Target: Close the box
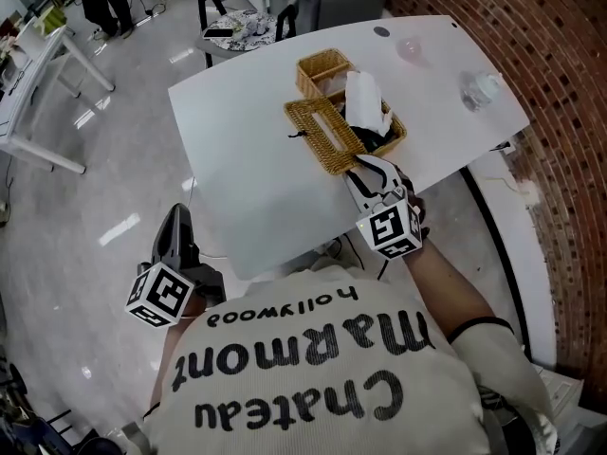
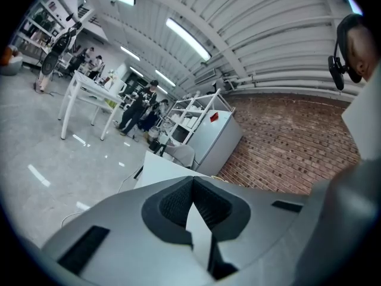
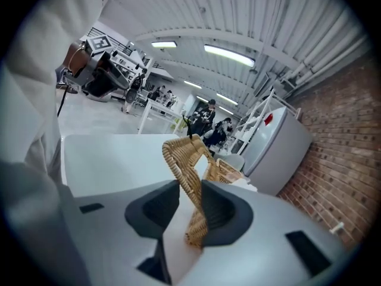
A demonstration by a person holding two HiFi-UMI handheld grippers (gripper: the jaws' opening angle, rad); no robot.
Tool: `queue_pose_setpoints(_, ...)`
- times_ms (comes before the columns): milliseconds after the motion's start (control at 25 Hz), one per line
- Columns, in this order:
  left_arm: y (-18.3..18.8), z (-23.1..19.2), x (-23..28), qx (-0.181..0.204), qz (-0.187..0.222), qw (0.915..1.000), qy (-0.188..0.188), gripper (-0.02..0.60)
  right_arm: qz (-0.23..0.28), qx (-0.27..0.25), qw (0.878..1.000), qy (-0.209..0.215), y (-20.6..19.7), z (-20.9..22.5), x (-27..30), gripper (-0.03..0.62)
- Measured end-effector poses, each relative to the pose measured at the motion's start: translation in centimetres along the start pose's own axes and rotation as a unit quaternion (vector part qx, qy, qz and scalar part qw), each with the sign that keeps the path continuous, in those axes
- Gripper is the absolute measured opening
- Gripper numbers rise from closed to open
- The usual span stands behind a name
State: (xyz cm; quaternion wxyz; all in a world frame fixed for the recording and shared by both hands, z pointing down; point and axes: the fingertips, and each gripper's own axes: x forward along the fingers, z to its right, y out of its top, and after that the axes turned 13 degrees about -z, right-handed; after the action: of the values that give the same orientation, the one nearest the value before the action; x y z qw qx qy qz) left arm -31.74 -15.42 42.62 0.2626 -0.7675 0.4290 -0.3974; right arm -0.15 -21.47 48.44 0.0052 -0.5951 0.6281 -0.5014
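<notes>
Right gripper view: right gripper (image 3: 190,188) jaws clamped on wicker lid (image 3: 180,158) rim, lid rising toward 12 o'clock; left gripper (image 2: 192,186) closed, empty.

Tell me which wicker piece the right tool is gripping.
The flat wicker lid with the slot, tilted beside the tissues; the right tool pinches its edge. The small open basket behind stands untouched.

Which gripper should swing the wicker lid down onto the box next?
Right. The right gripper has its jaws on the rim of the wicker lid, beside the open box. The left gripper is shut and empty, and hangs below the near edge of the table, away from the box.
</notes>
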Motion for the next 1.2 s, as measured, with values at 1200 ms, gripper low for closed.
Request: queue_pose_setpoints(1200, -2.6, 9.3, 2.6, -0.005, 0.015, 0.9992, 0.036, 0.002, 0.090, 0.050, 0.993, 0.064, -0.2, 4.8, -1.7, 0.121)
